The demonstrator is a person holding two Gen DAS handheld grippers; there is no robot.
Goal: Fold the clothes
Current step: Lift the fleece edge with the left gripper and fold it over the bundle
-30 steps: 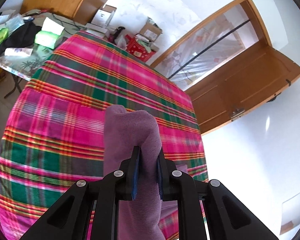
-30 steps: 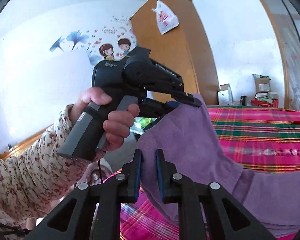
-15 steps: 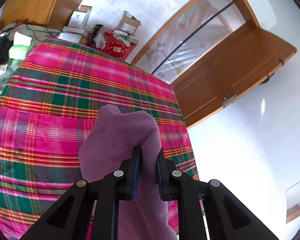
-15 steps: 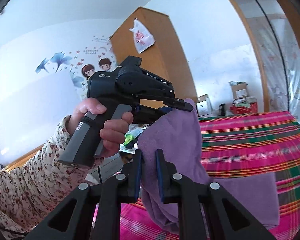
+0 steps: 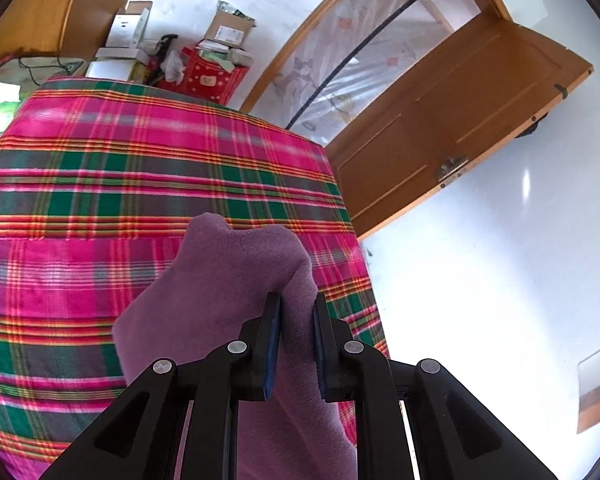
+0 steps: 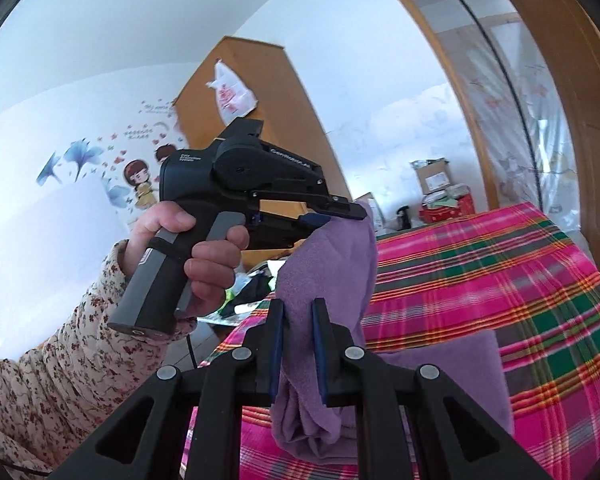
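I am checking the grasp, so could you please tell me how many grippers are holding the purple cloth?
2. The left gripper pinches one bunched edge above the plaid bedspread; the right gripper pinches another part of the purple cloth nearby.

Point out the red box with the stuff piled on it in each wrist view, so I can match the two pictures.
Left wrist view: the red box sits top centre-left, on the floor past the far edge of the plaid bedspread.
Right wrist view: it is small, right of centre, just above the bedspread's far edge.
Shared landmark: the cardboard box behind it.
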